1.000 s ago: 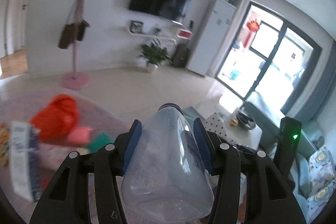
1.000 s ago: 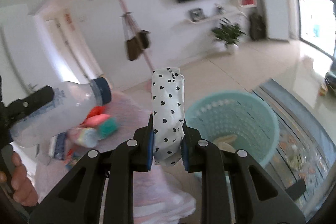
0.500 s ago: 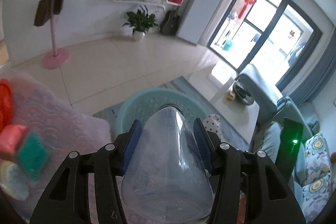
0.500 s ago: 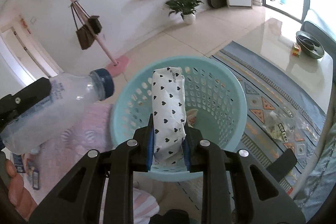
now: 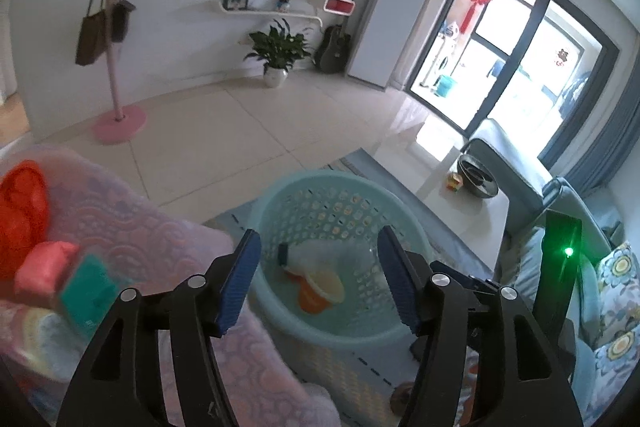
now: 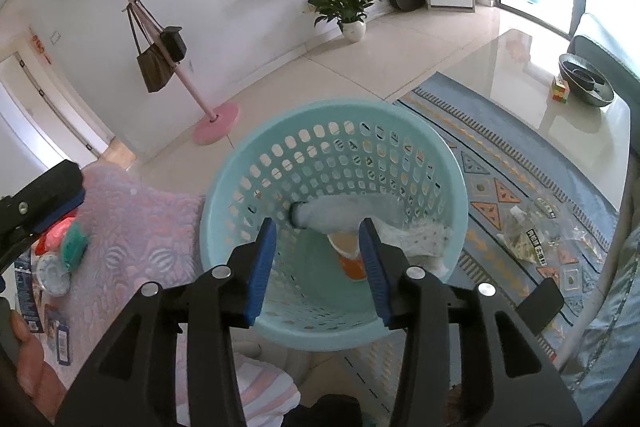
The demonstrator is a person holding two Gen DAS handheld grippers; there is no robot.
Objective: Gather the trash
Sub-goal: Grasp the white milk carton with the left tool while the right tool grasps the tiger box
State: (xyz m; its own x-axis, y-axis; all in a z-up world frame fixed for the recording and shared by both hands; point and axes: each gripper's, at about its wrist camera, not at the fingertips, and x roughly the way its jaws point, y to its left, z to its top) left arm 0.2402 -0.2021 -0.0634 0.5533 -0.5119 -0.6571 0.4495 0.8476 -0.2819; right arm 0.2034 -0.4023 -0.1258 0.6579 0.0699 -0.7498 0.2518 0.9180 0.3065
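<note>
A light blue perforated basket stands on the floor; it also shows in the left wrist view. Inside it lie a clear plastic bottle with a dark cap, a white heart-print packet and an orange and cream cup. The bottle and the cup show in the left wrist view too. My left gripper is open and empty above the basket. My right gripper is open and empty above the basket.
A pink cloth-covered table sits left of the basket with a red bag, a pink and green sponge and packets. A patterned rug, a glass table, a sofa and a pink coat stand surround it.
Both grippers opened over the basket. The bottle dropped from the left gripper and the heart-print packet dropped from the right; both now lie in the basket.
</note>
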